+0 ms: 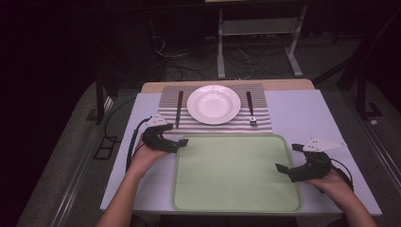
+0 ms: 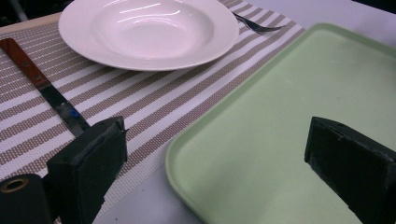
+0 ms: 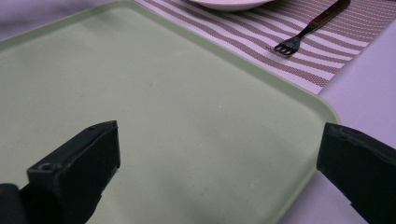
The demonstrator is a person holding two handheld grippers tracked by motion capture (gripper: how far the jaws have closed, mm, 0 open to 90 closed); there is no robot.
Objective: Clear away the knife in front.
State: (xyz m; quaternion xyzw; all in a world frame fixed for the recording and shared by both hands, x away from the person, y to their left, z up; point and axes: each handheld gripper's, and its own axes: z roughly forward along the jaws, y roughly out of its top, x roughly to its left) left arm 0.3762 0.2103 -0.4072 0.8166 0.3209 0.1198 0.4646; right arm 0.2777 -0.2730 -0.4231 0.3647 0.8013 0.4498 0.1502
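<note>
Hovering at the two sides of the pale green rectangular plastic tray point(image 1: 236, 172), both grippers hold nothing: the left gripper point(image 1: 174, 143) sits at the tray's far left corner with its jaws spread wide, one jaw over the striped mat and the other over the tray floor, and the right gripper point(image 1: 289, 161) sits at the tray's right edge, its jaws likewise spread apart with the rim between them. Just beyond the left gripper lies the beige-and-white striped woven placemat point(image 1: 170, 101), touching or nearly touching the tray's far rim, and on it a knife with a brown wooden handle and dark blade point(image 1: 179, 109), its blade tip just ahead of the left jaw in the left gripper view. The white round ceramic deep plate point(image 1: 213, 104) stands farther ahead in the mat's middle, and a fork with a dark wooden handle point(image 1: 250, 109) lies ahead and to the left of the right gripper, tines toward the tray. Judging by this, the work has barely begun: the tray is bare, the setting untouched, and every pickup is left to do
</note>
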